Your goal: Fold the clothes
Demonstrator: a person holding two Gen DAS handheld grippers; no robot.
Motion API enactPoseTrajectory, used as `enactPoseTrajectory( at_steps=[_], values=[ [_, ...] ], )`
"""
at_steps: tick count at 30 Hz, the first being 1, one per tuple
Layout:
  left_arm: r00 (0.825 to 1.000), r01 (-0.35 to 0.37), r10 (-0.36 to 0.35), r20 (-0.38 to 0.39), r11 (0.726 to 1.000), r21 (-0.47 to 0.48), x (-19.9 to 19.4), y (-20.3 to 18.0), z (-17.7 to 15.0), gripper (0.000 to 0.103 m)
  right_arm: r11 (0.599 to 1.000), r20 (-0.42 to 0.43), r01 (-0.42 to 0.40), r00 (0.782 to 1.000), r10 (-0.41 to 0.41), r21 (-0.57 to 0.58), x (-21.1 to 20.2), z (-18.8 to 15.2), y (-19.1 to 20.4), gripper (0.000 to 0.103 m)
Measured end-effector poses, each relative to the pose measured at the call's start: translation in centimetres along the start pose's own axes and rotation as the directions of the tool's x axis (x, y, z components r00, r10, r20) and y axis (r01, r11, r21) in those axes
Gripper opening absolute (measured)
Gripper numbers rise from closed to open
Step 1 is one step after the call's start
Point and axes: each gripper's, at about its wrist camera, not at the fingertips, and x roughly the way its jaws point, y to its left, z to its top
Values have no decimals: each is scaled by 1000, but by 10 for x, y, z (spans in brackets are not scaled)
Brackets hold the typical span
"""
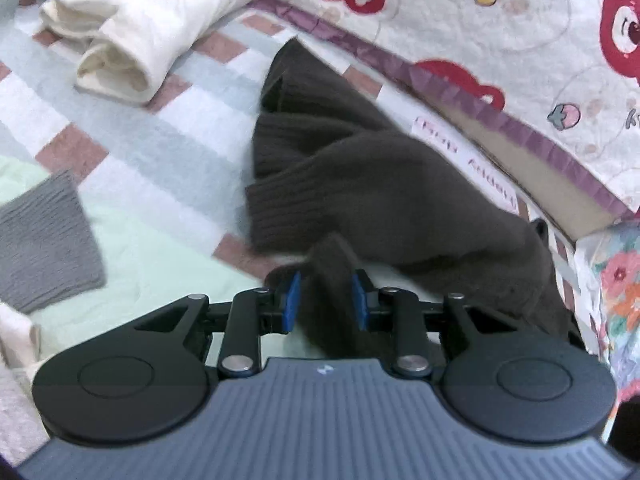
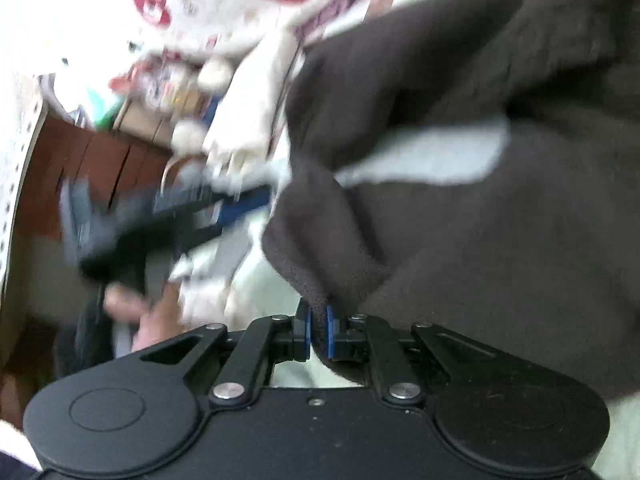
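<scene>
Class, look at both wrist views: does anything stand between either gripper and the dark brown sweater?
Nothing visible does. The left gripper and the right gripper each already pinch a fold of the brown sweater.

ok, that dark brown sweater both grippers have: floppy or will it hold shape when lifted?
Likely floppy: the dark brown sweater bunches in soft folds and sags between the left gripper and right gripper. Its thick ribbed knit suggests some weight. Fuzzy surface probably won't slip.
</scene>
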Motion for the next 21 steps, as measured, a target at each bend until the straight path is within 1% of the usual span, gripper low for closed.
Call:
enactPoseTrajectory(
  at_steps=[2,3,4,5,6,7,8,9,10,11,12,13,14,15,16,18,19,20,21],
  values=[
    [1000,-17,16,23,998,54,2,-10,0,28,999,-94,3,996,-7,-42,1,-10,7,12],
    [999,-22,20,34,997,80,2,-15,0,31,999,-104,25,994,-30,-44,-4,-10,8,16],
    [999,0,-4,32,995,104,4,-18,0,34,998,-115,48,992,-53,-46,-8,-11,10,18],
    [998,54,-58,32,991,126,3,-21,1,37,996,-125,70,989,-76,-48,-13,-11,11,22],
    [993,105,-110,29,983,149,2,-24,2,45,995,-128,91,987,-97,-48,-19,-11,12,27],
    [990,137,-143,16,973,187,2,-29,4,46,995,-70,102,992,-103,-17,-38,-6,11,28],
    [989,142,-147,6,961,238,4,-38,6,47,994,-12,111,994,-111,14,-56,-1,10,32],
    [988,146,-151,-4,946,288,6,-47,8,49,992,42,123,991,-124,34,-79,8,8,38],
    [988,150,-155,-14,929,338,7,-56,10,51,987,79,160,984,-161,29,-100,16,7,40],
    [987,155,-158,-25,909,387,9,-66,12,52,971,122,239,964,-237,2,-122,25,9,41],
    [986,164,-163,-41,883,440,14,-80,12,54,944,149,329,935,-321,-37,-138,32,12,41],
    [984,173,-167,-57,855,489,19,-94,11,58,906,180,417,899,-399,-76,-152,39,14,42],
    [981,190,-176,-77,827,530,24,-107,7,59,856,205,499,859,-469,-135,-161,44,14,42],
    [977,212,-189,-101,792,572,31,-121,1,61,795,235,577,813,-533,-190,-170,49,13,42],
    [977,211,-178,-114,782,586,38,-127,-1,62,723,268,646,761,-590,-243,-178,53,13,42],
    [978,210,-157,-140,762,612,53,-138,-7,63,564,324,743,667,-671,-360,-181,54,6,42],
    [978,210,-145,-153,752,625,60,-144,-10,63,501,344,760,640,-687,-415,-179,53,3,42],
    [977,209,-134,-165,741,638,67,-149,-13,63,436,358,765,620,-698,-474,-175,48,-2,42],
    [977,210,-122,-177,730,650,74,-155,-16,63,388,360,762,606,-709,-519,-171,45,-7,42]
  ],
)
